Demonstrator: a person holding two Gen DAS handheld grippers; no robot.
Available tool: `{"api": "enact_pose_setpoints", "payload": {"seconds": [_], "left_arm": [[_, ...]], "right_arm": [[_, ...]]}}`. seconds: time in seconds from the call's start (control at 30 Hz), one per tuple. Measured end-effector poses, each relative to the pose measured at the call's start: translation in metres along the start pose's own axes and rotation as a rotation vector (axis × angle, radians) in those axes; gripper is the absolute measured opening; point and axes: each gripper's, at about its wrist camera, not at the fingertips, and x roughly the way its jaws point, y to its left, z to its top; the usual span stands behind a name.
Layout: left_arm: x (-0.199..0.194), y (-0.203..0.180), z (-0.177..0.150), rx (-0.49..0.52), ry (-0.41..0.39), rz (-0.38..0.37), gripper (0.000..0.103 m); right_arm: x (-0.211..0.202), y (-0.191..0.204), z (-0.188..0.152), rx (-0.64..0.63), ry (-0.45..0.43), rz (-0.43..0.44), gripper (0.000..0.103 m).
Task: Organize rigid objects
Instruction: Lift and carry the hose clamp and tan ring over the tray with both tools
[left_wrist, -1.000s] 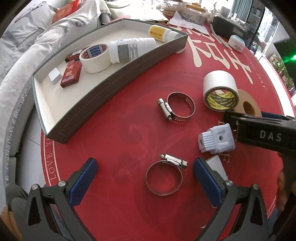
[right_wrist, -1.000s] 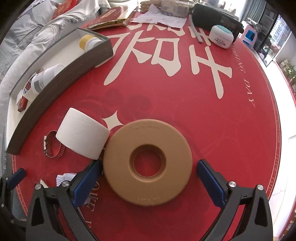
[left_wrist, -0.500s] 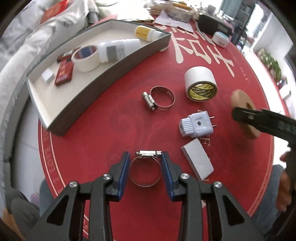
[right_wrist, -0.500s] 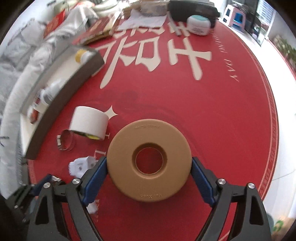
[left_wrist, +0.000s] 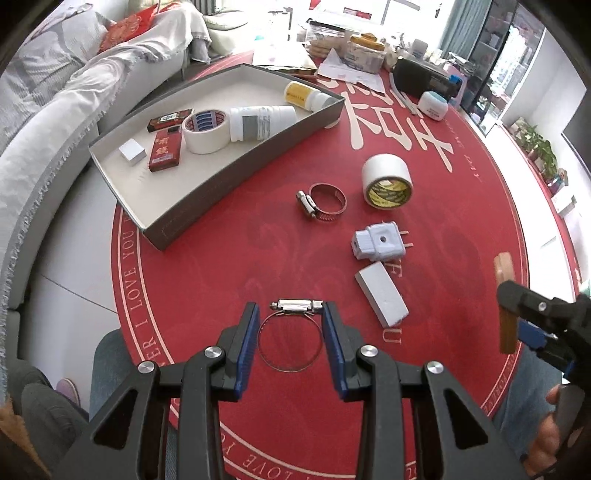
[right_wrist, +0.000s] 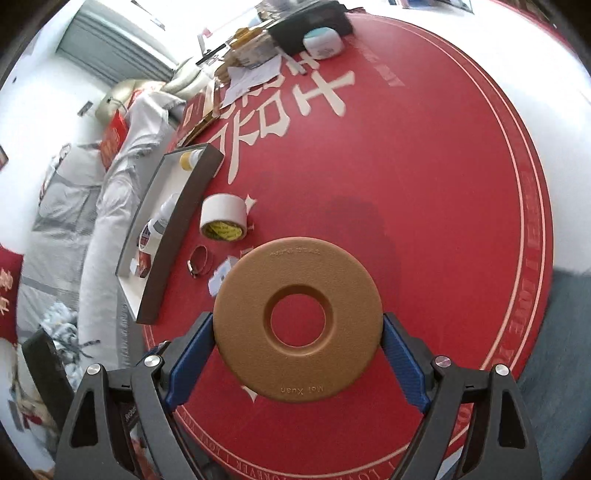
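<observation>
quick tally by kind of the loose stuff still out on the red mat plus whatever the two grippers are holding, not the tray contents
Hose clamps: 2, one lying on the mat, one in the left gripper
Tape rolls: 1
White plugs: 1
White blocks: 1
Tan rings: 1, in the right gripper
Total: 6

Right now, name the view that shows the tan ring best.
The right wrist view: the tan ring faces the camera, hole and rim complete, clamped in the right tool. The left wrist view shows it edge-on only, at the frame's right.
</observation>
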Motion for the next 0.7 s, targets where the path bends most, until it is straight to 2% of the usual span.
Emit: {"api": "enact_pose_setpoints", "payload": {"seconds": [0.17, 0.7], "left_arm": [[-0.003, -0.007, -0.003, 0.024, -0.007, 0.003, 0.037], [0.000, -0.011, -0.006, 0.042, 0.004, 0.006, 0.037]], "right_arm": [[0.002, -0.010, -0.004, 0.045, 0.005, 0.011, 0.088], [0.011, -0.014, -0.007, 0.051, 0.031, 0.009, 0.088]]}}
